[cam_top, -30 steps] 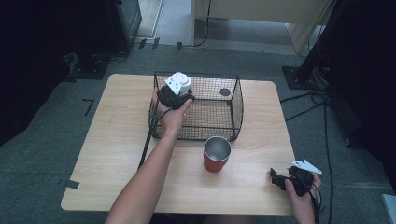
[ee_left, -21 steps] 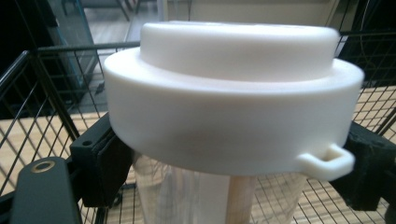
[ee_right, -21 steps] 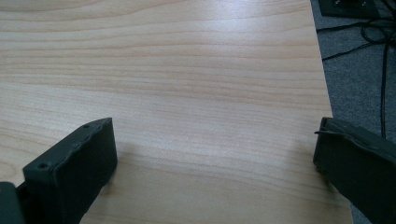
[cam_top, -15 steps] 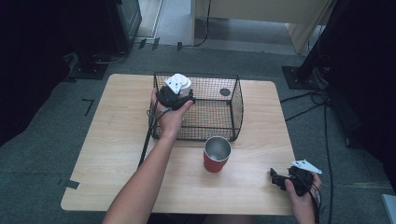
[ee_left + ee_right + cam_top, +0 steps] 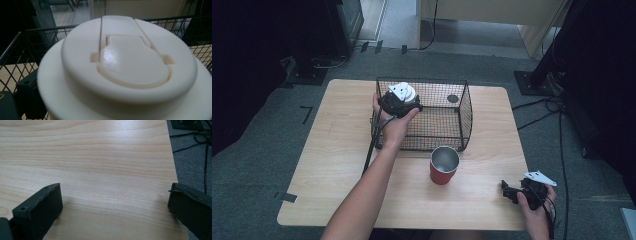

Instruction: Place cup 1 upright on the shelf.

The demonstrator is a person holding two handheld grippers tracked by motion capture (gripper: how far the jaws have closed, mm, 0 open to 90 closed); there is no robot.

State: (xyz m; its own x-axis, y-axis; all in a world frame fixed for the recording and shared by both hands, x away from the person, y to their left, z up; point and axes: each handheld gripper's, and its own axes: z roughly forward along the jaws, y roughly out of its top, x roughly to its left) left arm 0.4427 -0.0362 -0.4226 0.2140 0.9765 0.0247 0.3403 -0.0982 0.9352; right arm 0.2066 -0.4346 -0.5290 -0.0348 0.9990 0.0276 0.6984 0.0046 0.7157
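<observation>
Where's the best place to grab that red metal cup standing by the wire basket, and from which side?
Probably across the rim of the red metal cup, coming straight down. It stands upright and open-topped just in front of the black wire basket, so the basket blocks its far side; one jaw inside, one outside the thin wall.

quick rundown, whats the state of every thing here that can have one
left gripper: over the basket's left end, jaws have just been opening, cream lid between them.
cream lid: off the cup, flip tab lying flat.
red cup: upright on the table, uncovered, just in front of the basket.
wire basket: upright, open top, small dark round thing inside.
right gripper: jaws wide apart over bare wood, holding nothing.
</observation>
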